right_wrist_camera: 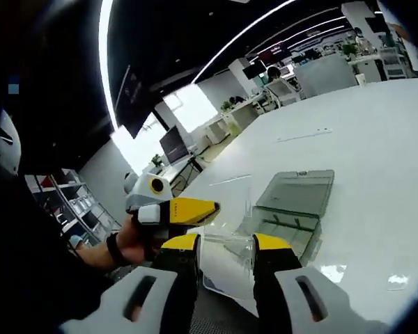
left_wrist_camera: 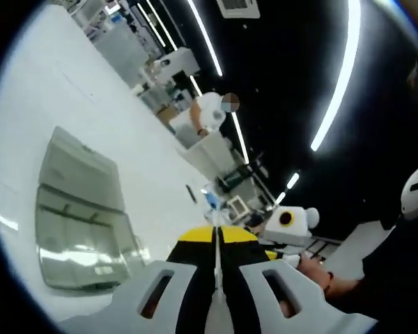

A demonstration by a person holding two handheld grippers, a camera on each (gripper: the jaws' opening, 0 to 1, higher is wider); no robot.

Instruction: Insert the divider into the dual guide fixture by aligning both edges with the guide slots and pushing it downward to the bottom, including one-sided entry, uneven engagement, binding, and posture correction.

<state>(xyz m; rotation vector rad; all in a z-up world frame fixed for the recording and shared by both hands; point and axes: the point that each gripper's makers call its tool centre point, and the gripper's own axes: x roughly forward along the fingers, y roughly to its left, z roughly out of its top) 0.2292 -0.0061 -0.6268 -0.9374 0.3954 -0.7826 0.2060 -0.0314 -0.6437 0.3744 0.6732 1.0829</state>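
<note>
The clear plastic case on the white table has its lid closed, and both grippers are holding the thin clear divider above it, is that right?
Not quite. In the right gripper view the clear plastic case has its lid open, laid back on the white table. The rest holds: both grippers grip the thin clear divider.

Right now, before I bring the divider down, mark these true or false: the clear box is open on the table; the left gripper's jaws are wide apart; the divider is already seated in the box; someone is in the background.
1. The clear box lies on the white table with its lid open. True.
2. The left gripper has its jaws wide apart. False: they are nearly together on a thin clear sheet, the divider.
3. The divider is already seated in the box. False: it is still up at the grippers, outside the box.
4. A person in a white top is in the background of the left gripper view. True.
</note>
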